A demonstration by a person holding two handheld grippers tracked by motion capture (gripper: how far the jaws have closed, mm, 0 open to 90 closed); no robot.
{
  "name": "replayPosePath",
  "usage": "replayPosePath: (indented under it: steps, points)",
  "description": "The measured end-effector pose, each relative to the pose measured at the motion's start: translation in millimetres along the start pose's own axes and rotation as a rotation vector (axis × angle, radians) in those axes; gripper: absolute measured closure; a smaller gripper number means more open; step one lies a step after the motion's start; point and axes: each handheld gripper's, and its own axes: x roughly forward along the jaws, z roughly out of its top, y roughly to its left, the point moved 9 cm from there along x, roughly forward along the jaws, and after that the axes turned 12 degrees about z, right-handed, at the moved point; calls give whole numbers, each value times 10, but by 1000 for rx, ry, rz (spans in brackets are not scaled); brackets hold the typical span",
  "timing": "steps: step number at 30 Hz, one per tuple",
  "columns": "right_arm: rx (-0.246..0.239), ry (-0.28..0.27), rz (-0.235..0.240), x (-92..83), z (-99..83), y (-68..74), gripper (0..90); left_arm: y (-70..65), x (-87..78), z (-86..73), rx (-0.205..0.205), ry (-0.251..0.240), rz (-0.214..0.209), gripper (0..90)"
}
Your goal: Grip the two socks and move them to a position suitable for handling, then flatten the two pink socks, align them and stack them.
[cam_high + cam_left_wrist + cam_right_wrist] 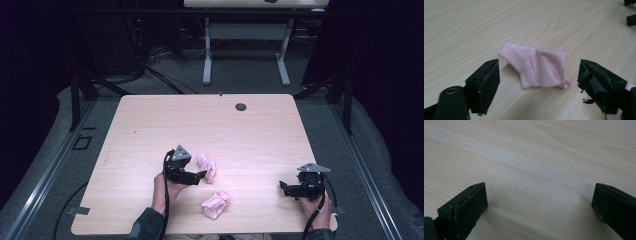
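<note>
Left gripper (537, 82), jaws spread wide, faces a small pink sock (536, 67) lying crumpled and flat on the wooden table (210, 120), just ahead of and between the jaws. The step in hand appears to be a pinch pick-up: advance until both jaws straddle a raised fold, keep the tips low to the wood, then close, so the thin knit does not slide away. Right gripper (285, 188), jaws likewise apart and empty, rests over bare table near the right edge. Count: two pink socks, the second sock (215, 204) nearer the person, probably the first's mate; two grippers; one table.
</note>
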Motion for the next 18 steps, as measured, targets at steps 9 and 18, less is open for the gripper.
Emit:
replayPosePath:
  steps: [9, 18]
  points:
    - [-8, -6, 87, -26, 39, 250, 0, 136, -342, -297, -41, -2, 50, 114]
    - [-144, 0, 219, -85, 249, 949, 79, 150, -509, -532, -90, 0, 63, 96]
